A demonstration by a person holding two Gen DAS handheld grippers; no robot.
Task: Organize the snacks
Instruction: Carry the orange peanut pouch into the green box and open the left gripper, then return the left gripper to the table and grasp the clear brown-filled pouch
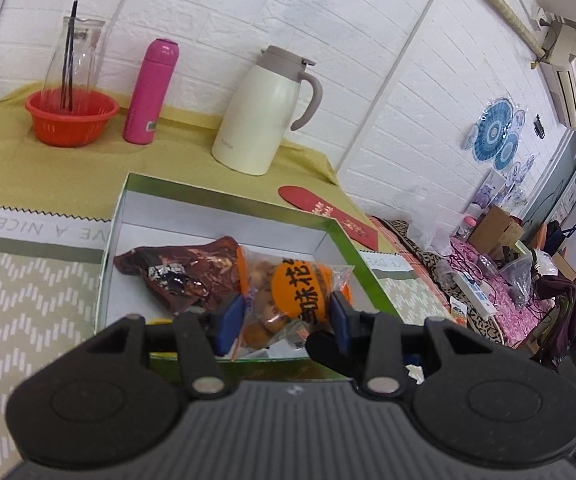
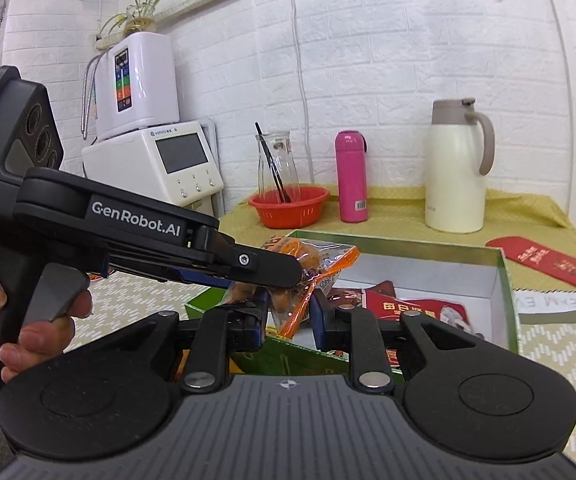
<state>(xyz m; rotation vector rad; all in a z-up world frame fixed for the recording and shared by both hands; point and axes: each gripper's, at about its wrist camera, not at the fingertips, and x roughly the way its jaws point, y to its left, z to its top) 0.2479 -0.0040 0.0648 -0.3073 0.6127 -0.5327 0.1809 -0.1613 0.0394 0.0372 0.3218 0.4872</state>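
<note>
Both my tongs are clamped on one orange snack bag (image 1: pixel 288 292), held in the air above the near edge of the green box (image 1: pixel 352 256). My left gripper (image 1: pixel 286 316) stands partly closed, its blue pads (image 1: pixel 232 316) pressing the bag from either side. My right gripper (image 2: pixel 288 312) is likewise partly closed on the same bag's lower end. Inside the white-lined box lie a brown snack packet (image 1: pixel 180 268) and a red packet (image 2: pixel 404 308). A cream jug (image 1: pixel 264 112), pink flask (image 1: pixel 150 92) and red basket (image 1: pixel 72 118) stand behind on the table.
</note>
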